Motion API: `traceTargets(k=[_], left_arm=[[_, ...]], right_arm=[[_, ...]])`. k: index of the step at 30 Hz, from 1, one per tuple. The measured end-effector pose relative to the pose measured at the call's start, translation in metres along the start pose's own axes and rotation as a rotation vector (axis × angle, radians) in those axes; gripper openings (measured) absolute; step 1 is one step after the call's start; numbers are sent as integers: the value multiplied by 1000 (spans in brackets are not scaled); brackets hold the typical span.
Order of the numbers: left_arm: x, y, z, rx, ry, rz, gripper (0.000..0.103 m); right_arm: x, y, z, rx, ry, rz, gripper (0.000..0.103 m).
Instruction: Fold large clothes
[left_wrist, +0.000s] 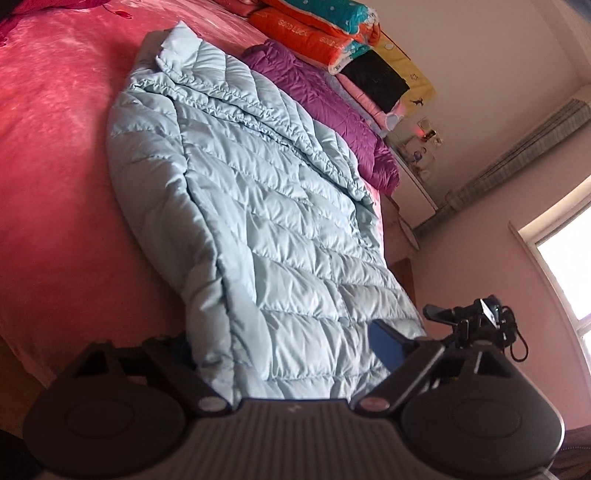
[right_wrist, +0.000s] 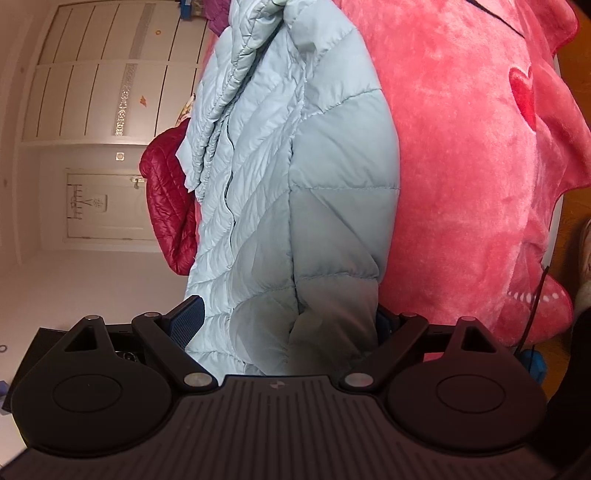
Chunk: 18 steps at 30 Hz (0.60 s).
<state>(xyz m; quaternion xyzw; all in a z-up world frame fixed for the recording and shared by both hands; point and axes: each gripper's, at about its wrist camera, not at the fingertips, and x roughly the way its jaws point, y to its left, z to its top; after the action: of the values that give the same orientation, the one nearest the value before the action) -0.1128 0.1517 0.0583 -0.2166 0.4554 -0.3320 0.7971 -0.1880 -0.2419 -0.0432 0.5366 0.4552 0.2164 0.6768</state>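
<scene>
Left wrist view: pale blue quilted jacket (left_wrist: 258, 206) laid flat on pink bedspread (left_wrist: 55, 155).

The hem is seen between the spread fingers of the left gripper (left_wrist: 291, 350); pad contact cannot be confirmed. A purple jacket (left_wrist: 325, 107) is seen beside the blue one, with folded bedding (left_wrist: 332, 33) stacked beyond it. A window (left_wrist: 569, 266) is seen at right.

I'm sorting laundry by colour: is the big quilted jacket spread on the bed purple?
No, the spread jacket is pale blue; a purple one lies beyond it.
</scene>
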Motion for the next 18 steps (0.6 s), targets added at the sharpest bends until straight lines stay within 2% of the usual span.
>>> traceTargets(k=[4, 6, 8, 11, 12, 14, 18], left_arm=[[-3, 4, 3, -16, -7, -26, 65], [-6, 8, 5, -42, -19, -48, 57], [-9, 11, 8, -74, -37, -80, 50], [-12, 15, 11, -129, -64, -128, 42], [-12, 16, 13, -149, -73, -141, 41], [-12, 18, 16, -201, -96, -176, 38], [-11, 22, 26, -316, -145, -246, 38]], right_arm=[[3, 10, -1, -53, -19, -8, 103], [6, 18, -2, -86, -26, -14, 93], [11, 22, -1, -106, -33, -22, 74], [12, 25, 1, -117, -44, -29, 60], [14, 28, 2, -122, -52, -32, 58], [12, 29, 4, -115, -73, -20, 45], [4, 30, 12, -58, -124, 43, 41]])
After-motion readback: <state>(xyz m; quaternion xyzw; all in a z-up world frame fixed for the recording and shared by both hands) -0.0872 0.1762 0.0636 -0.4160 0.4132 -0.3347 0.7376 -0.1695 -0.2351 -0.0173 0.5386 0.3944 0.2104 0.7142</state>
